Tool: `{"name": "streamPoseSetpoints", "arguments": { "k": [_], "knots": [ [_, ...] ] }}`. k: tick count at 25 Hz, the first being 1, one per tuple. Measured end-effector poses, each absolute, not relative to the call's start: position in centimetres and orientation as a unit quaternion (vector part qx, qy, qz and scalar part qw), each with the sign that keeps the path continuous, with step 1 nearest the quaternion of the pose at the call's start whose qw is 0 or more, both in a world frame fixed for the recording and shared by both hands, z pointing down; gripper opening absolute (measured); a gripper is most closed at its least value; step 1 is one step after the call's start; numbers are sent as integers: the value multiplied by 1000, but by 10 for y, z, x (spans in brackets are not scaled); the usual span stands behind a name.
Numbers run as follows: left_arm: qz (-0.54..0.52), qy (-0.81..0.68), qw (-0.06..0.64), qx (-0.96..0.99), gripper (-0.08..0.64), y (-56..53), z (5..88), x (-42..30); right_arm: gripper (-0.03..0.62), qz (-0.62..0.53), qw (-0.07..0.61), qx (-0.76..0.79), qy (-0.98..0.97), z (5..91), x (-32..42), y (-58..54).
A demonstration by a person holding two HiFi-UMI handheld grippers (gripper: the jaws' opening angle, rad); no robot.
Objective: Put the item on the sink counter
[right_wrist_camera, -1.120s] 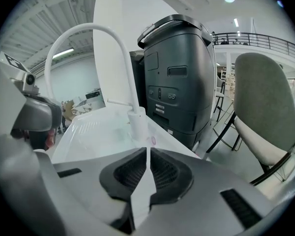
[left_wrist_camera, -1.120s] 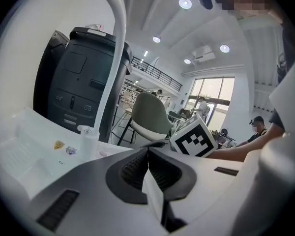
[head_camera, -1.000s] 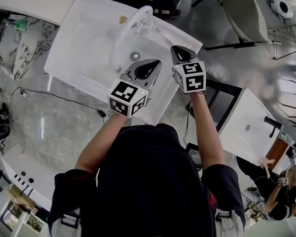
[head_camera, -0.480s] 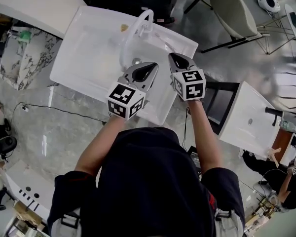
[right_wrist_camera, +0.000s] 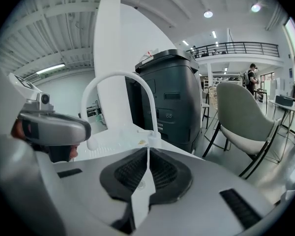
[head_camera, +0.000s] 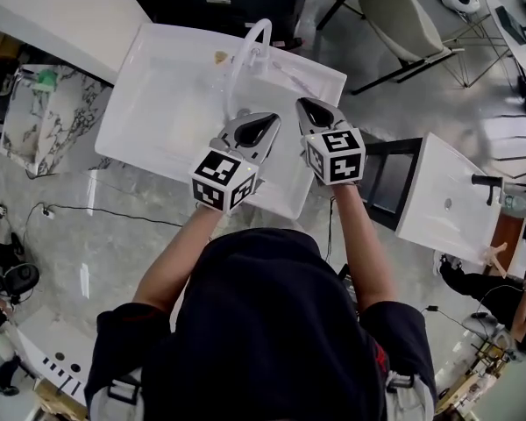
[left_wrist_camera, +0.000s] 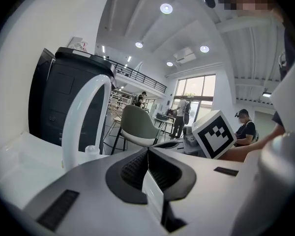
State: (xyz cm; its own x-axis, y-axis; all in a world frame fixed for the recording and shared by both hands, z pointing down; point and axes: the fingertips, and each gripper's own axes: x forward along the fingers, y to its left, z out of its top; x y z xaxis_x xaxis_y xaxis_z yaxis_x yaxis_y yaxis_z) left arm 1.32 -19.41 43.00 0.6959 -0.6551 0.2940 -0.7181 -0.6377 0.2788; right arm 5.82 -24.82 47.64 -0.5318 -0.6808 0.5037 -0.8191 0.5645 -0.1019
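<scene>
Both tools hovered side by side above the white sink: left gripper and right gripper each had jaws pressed together, holding nothing. One small yellowish item lay on the sink's far rim, just left of the arched faucet.

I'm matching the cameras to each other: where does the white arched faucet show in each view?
Head view: faucet at top centre, at the back of the basin.
Left gripper view: left of centre, tall.
Right gripper view: centre-left, arching above the jaws.
Shared landmark: grey chair.
</scene>
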Motion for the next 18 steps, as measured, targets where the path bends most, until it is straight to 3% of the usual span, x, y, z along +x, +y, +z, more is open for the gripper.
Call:
{"name": "streamPoseSetpoints", "arguments": {
  "k": [18],
  "knots": [
    [62, -388, 143, 908, 15, -169, 397, -27, 36, 127, 154, 467, -862, 422, 24, -204]
  ]
}}
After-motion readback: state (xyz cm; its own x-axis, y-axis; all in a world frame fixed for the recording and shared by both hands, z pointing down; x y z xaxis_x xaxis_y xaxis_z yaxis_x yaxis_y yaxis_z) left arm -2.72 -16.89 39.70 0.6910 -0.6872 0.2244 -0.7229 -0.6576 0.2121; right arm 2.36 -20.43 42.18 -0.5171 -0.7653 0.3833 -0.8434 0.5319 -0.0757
